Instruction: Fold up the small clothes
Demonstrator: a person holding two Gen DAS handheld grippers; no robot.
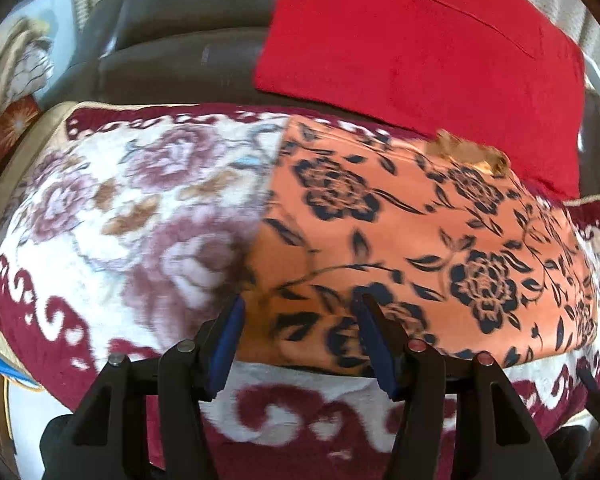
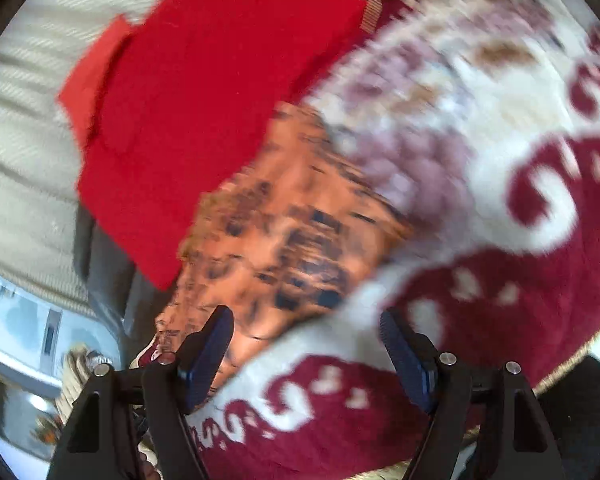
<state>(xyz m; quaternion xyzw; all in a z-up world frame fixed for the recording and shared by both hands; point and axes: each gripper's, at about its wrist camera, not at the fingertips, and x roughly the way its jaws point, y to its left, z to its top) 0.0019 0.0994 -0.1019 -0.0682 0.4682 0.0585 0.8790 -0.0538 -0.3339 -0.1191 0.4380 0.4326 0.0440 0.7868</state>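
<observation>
Orange cloth with dark blue flowers lies flat on a fluffy blanket. This small piece of clothing is folded into a neat shape. The blanket is white with pink roses and a dark red curly border.

On the left side of the left wrist view, the blanket is bare. The left gripper hangs over the near left corner of the orange cloth. Its two blue pads stand about half apart. One pad is at the cloth's left edge and the other pad is over the cloth. Nothing is pinched between them, and I cannot tell if they touch the cloth at all.

Behind the orange cloth sits a folded red cloth. Its near edge lies just past the far edge of the orange cloth. It rests on a dark grey seat. At the far right edge of this view a bit of the other black gripper peeks in.

The right wrist view is very blurry. The right gripper has its pads spread wide, and it holds nothing. Its left pad is over the near end of the orange cloth. Its right pad is over the blanket. The red cloth lies beyond, next to a cream ribbed fabric.
</observation>
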